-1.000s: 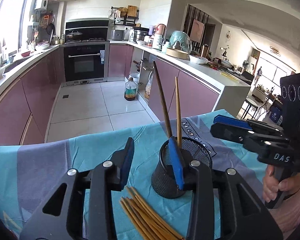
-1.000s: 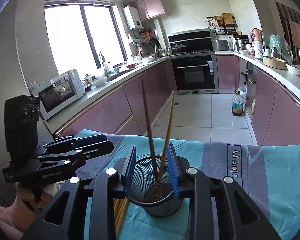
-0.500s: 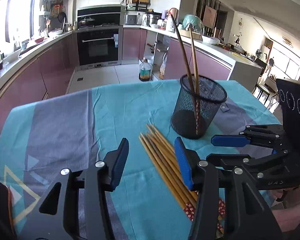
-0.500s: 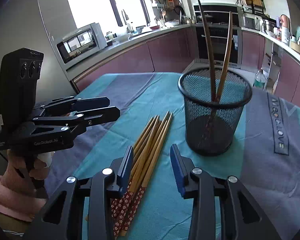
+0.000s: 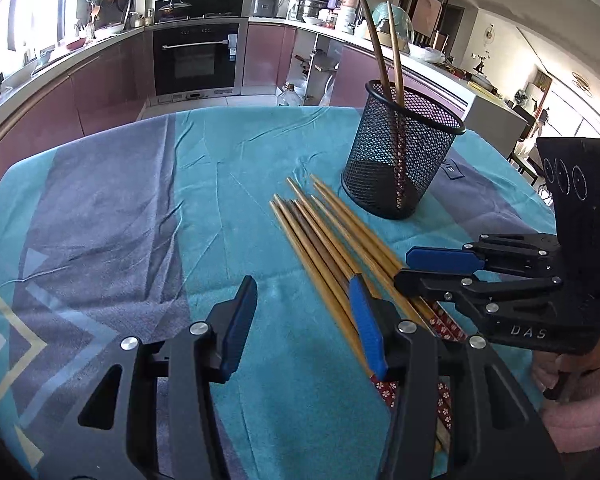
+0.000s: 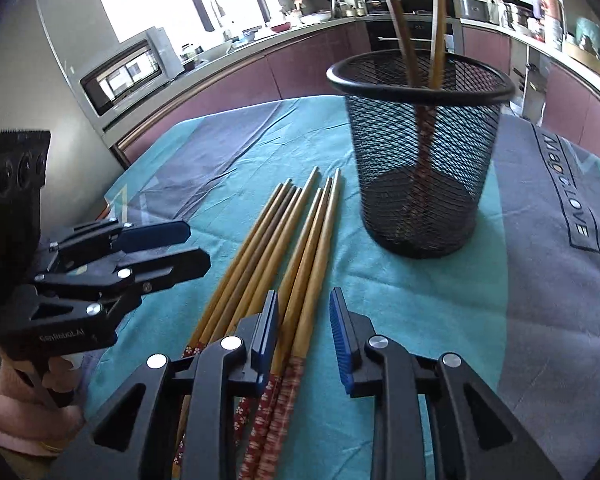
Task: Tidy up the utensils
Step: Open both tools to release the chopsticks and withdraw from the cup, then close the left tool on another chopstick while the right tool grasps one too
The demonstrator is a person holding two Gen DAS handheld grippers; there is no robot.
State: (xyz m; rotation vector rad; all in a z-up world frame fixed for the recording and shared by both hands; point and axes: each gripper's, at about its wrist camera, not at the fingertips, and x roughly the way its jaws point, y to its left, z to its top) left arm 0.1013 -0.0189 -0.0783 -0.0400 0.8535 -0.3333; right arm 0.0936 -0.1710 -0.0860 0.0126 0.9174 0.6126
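Note:
Several wooden chopsticks [image 5: 324,232] with red patterned ends lie side by side on the teal tablecloth; they also show in the right wrist view [image 6: 284,248]. A black mesh cup [image 5: 400,152] stands just behind them with two chopsticks [image 5: 384,40] upright in it; it also shows in the right wrist view [image 6: 420,148]. My left gripper [image 5: 304,320] is open low over the cloth, its right finger over the chopsticks. My right gripper [image 6: 304,332] is open and straddles the two rightmost chopsticks near their patterned ends. Each gripper shows in the other's view, the left [image 6: 180,248] and the right [image 5: 420,268].
The table has a teal and grey cloth [image 5: 140,200]. Behind it are a tiled kitchen floor, purple cabinets and a black oven [image 5: 198,60]. A microwave [image 6: 128,72] sits on the counter at the left.
Both grippers have come down and back from the mesh cup to the loose chopsticks on the cloth. The right gripper now straddles two chopsticks.

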